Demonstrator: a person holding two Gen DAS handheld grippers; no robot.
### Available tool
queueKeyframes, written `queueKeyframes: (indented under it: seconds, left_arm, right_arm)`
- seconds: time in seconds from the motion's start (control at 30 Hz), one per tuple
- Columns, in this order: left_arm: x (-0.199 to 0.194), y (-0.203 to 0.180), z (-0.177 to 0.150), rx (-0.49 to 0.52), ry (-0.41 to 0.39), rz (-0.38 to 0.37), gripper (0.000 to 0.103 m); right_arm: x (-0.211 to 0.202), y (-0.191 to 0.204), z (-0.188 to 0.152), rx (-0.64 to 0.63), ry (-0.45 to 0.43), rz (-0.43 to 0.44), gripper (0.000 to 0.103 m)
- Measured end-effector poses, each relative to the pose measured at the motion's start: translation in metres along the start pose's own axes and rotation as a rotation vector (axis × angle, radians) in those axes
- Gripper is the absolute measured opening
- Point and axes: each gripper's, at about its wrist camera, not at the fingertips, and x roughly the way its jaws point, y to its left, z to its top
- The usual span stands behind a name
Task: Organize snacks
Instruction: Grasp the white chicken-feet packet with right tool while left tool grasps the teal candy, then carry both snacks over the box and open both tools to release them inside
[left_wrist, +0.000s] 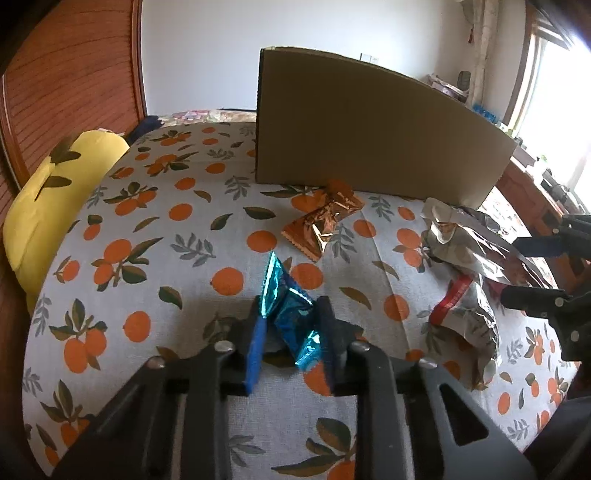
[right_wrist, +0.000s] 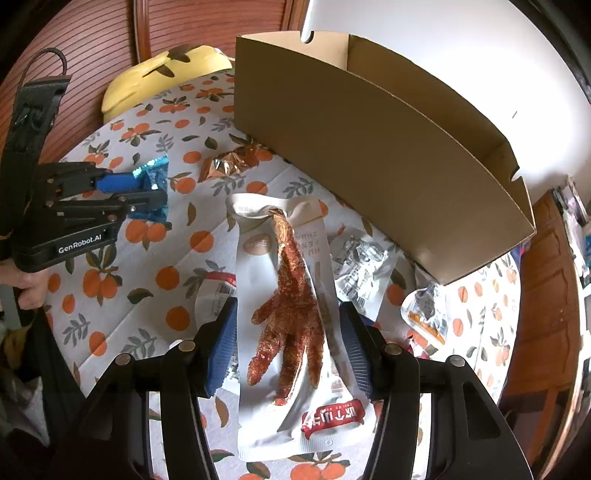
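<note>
Sorting snacks: two handheld grippers work over a table with an orange-print cloth (left_wrist: 155, 206); an open cardboard box (right_wrist: 369, 155) stands at the far side
Left gripper (left_wrist: 290, 325): clamped on a crumpled blue foil packet (left_wrist: 291, 310), just above the cloth
Right gripper (right_wrist: 288, 347): its blue pads (right_wrist: 221, 347) bracket a white chicken-foot pouch (right_wrist: 288, 295); whether they pinch it cannot be told
Loose: a copper foil packet (left_wrist: 323, 218) lies just before the box
Advice: lift each snack clear above the box rim before releasing; keep the grippers well apart

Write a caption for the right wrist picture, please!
Right gripper straddling a chicken-foot snack pack beside the cardboard box.
</note>
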Motion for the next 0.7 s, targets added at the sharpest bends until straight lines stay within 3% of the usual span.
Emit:
queueKeyframes:
  seconds: [0.43, 0.7]
  left_arm:
    - [-0.037, -0.017, 0.011, 0.051, -0.090, -0.034, 0.021]
    - [-0.069, -0.035, 0.037, 0.114, -0.166, -0.061, 0.021]
  right_arm:
    - [-0.006, 0.000, 0.003, 0.008, -0.019, 0.000, 0.055]
    - [-0.031, -0.011, 0.007, 0.040, -0.089, 0.004, 0.055]
